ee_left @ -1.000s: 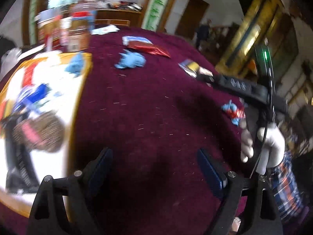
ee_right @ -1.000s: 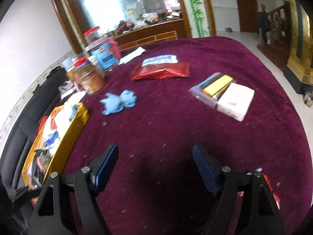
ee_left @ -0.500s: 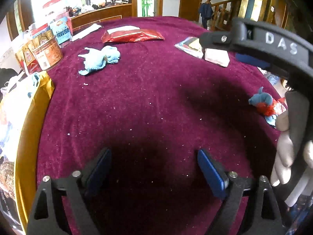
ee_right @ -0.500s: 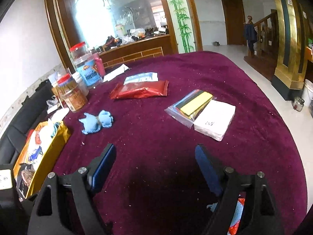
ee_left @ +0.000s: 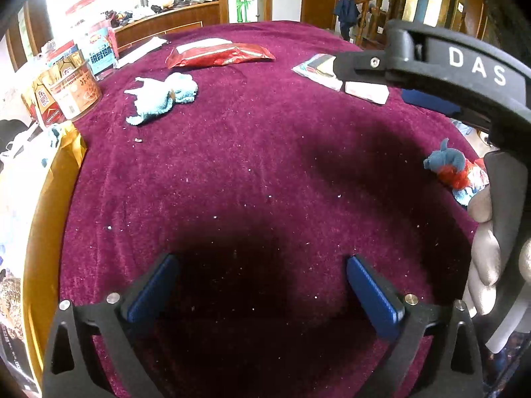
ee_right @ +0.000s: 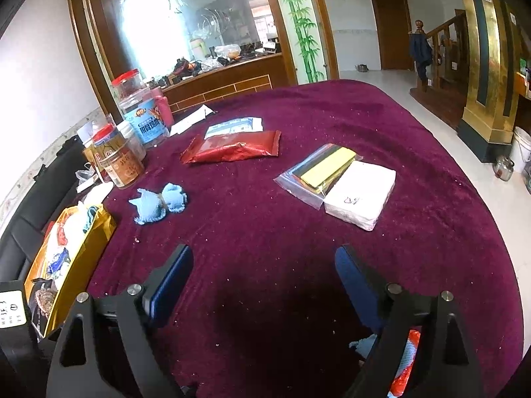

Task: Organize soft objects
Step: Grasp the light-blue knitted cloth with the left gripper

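A light blue knitted toy lies on the maroon tablecloth at the far left; it also shows in the right wrist view. A blue and red knitted toy lies at the right edge, partly hidden behind the right gripper's handle; a bit of it shows in the right wrist view. My left gripper is open and empty above bare cloth. My right gripper is open and empty above the cloth, and its body shows in the left wrist view.
A yellow box with soft items stands at the left edge. Jars stand at the back left. A red packet, a clear bag with coloured pads and a white tissue pack lie further back.
The left gripper has swung from the yellow box toward the table's middle. The right gripper has tilted upward a little. Both stay open and empty.
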The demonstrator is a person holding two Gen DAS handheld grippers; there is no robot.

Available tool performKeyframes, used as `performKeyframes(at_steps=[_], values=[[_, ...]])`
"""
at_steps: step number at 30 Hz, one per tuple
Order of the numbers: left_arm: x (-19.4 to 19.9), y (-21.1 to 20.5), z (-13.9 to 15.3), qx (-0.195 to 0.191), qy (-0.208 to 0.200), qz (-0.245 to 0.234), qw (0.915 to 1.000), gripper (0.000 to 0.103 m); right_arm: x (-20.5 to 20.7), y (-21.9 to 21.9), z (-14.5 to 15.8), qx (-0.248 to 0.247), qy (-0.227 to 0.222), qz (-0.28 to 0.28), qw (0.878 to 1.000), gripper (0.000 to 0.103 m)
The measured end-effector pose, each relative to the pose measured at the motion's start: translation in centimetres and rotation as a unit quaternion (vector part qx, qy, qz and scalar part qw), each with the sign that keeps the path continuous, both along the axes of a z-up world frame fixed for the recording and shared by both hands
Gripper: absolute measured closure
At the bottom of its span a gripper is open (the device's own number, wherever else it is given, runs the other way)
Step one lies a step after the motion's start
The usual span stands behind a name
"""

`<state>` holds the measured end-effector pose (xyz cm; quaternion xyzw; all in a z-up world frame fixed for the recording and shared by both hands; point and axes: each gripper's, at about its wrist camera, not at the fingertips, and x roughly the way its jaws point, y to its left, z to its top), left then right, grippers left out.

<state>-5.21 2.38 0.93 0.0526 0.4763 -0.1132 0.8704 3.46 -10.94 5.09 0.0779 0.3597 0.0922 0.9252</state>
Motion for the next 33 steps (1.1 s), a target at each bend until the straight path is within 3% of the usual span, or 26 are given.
performKeyframes(at_steps=[26,33], values=[[0.2,0.0,0.0,0.0,0.0,0.0,1.0,0.001,0.0,0.1,-0.6,0.002,0.011,-0.003,1.0,0.017],[0.6,-0.1,0.0,0.003,0.016,-0.017,0.9997,0.001,-0.7,-0.8,0.4,0.017,-0.007,-0.017,1.0,0.017]])
